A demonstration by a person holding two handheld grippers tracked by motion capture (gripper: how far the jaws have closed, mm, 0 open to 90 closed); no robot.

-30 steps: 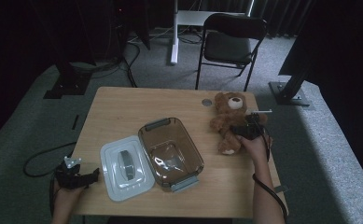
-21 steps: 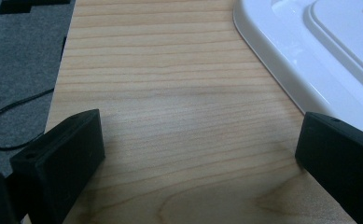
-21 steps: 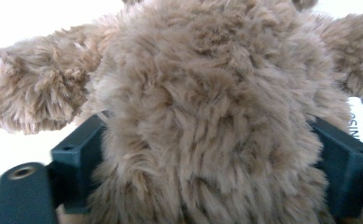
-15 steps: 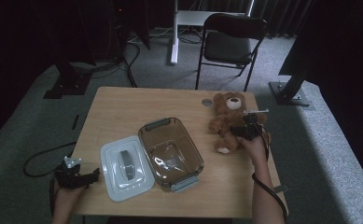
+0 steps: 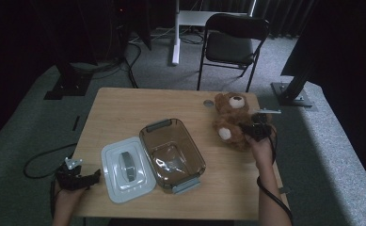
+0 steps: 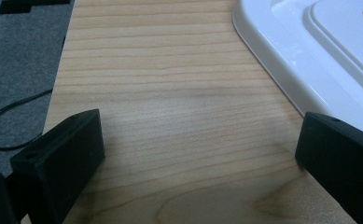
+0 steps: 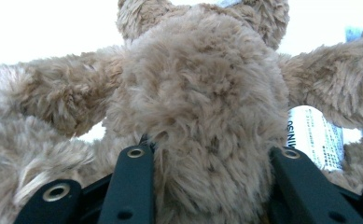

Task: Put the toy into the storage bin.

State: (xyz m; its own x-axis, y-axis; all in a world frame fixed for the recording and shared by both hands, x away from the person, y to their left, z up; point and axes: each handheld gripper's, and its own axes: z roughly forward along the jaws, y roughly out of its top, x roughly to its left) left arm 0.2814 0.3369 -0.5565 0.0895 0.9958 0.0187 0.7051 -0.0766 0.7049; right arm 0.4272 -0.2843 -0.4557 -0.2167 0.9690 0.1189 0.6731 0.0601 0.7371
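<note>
Teddy bear (image 5: 232,120) at table's (image 5: 124,103) far right corner, right gripper (image 5: 252,130) jaws just closed & now clamped on its body. Left gripper (image 5: 77,178) at near left edge, jaws wide apart w/ nothing betw. them, just beside white lid (image 5: 126,168); clear container (image 5: 171,153) mid-table.

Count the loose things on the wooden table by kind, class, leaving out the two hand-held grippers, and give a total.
Brown plush teddy bear: 1
Clear brown-tinted rectangular plastic container: 1
White rectangular plastic lid: 1
Small round grey disc: 1
Total: 4
</note>
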